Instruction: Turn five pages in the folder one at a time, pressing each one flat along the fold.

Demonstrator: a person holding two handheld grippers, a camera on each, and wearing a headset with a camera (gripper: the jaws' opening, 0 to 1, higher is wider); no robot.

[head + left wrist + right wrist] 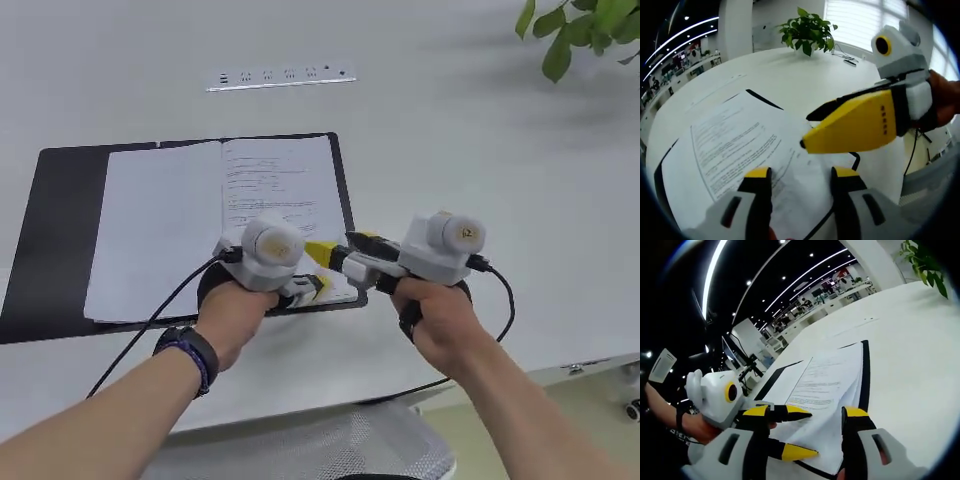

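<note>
The folder [60, 230] lies open on the white table [450, 130], at about 9 o'clock from the middle of the head view. Its long axis runs from 9 to 3 o'clock, and the fold runs roughly from 12 to 6. The printed page [280, 180] is on the 3 o'clock side with the top of its text toward 12, so it reads upright to the person. The blank page [160, 230] is on the 9 o'clock side.

Both grippers are at the folder's 5 o'clock corner. The left gripper [801, 175] has its jaws spread and holds nothing, with the printed page showing in the gap. The right gripper [806, 414] is likewise parted and empty, pointing toward 9 o'clock across that corner.

My judgement is that this is the start of a page turn, with the corner not yet picked up (how many pages are already turned cannot be told). The next move calls for slipping one jaw under the top sheet alone, pinching lightly and carrying it over toward 9 o'clock. The page then needs a firm press down along the fold.
</note>
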